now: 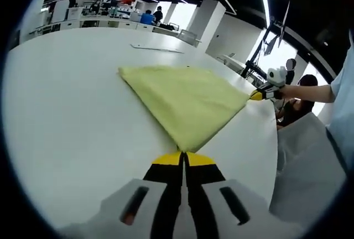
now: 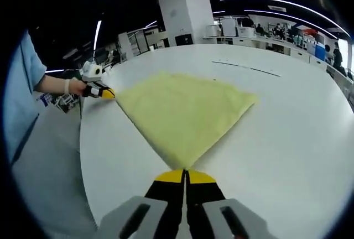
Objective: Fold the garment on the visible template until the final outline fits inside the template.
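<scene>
The template cannot be made out; the only marks on the white table [image 1: 66,128] are thin dark lines [image 1: 156,48] beyond the cloth, too faint to read as an outline. No label or writing can be read anywhere. The yellow garment [image 1: 185,98] lies flat on the table, already folded to a rough four-cornered shape. Its two opposite corners are pinched, so its long axis runs from one gripper to the other.

In the left gripper view, the left gripper [image 1: 183,159] has its yellow-tipped jaws pressed together on the near corner, and the right gripper [image 1: 260,94] grips the far corner at the table edge, held by a hand [image 1: 285,91]. In the right gripper view, the right gripper [image 2: 185,175] is closed on its corner and the left gripper [image 2: 105,92] holds the other. The far desks and people are too small to tell apart.
</scene>
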A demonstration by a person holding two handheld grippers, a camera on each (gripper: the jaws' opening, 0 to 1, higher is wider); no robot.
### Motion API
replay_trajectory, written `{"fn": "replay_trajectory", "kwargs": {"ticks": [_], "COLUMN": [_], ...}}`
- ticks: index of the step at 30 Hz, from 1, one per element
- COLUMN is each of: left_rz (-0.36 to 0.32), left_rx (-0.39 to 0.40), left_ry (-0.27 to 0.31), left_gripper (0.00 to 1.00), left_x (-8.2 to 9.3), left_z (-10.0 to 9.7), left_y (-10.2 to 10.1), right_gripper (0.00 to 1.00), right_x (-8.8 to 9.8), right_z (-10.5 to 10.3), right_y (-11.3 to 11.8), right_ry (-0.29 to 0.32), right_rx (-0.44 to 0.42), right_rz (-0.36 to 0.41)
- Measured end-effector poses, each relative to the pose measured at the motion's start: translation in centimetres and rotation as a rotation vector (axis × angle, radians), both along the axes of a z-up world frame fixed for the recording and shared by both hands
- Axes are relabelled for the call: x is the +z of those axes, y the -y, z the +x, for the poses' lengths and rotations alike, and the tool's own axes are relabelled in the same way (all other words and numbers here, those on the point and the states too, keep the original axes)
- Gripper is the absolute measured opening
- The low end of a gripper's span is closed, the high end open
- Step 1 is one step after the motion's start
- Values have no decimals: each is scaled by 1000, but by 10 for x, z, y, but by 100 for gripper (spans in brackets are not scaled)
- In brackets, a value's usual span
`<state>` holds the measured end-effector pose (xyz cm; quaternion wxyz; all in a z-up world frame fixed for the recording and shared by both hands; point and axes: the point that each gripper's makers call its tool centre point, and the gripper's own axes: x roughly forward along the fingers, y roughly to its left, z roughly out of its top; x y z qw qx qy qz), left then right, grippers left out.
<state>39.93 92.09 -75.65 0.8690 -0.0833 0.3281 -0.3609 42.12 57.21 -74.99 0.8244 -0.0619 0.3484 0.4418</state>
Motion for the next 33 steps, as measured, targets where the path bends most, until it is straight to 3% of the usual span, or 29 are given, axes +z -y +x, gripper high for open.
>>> {"fn": "replay_trajectory", "kwargs": {"ticks": [10, 16, 24, 27, 31, 33], "left_rz": [-16, -37, -25, 7, -25, -28], "left_rx": [17, 54, 42, 74, 158, 174], "left_ry": [-19, -35, -26, -10, 4, 6], "left_gripper": [0, 0, 0, 0, 0, 5], "left_x": [-3, -6, -5, -8, -4, -3], "left_z": [-15, -16, -16, -12, -6, -6], "left_y": [-1, -1, -1, -6, -17, -22], "right_gripper": [0, 0, 0, 0, 2, 5], "right_x": [-3, -5, -4, -2, 0, 2], "right_z": [-15, -16, -15, -14, -12, -11], "right_y": [2, 2, 1, 0, 2, 4], "right_ry": [-21, -27, -31, -19, 0, -1], "right_rx": [-11, -15, -14, -26, -53, -69], "right_rz": [11, 12, 7, 18, 22, 33]}}
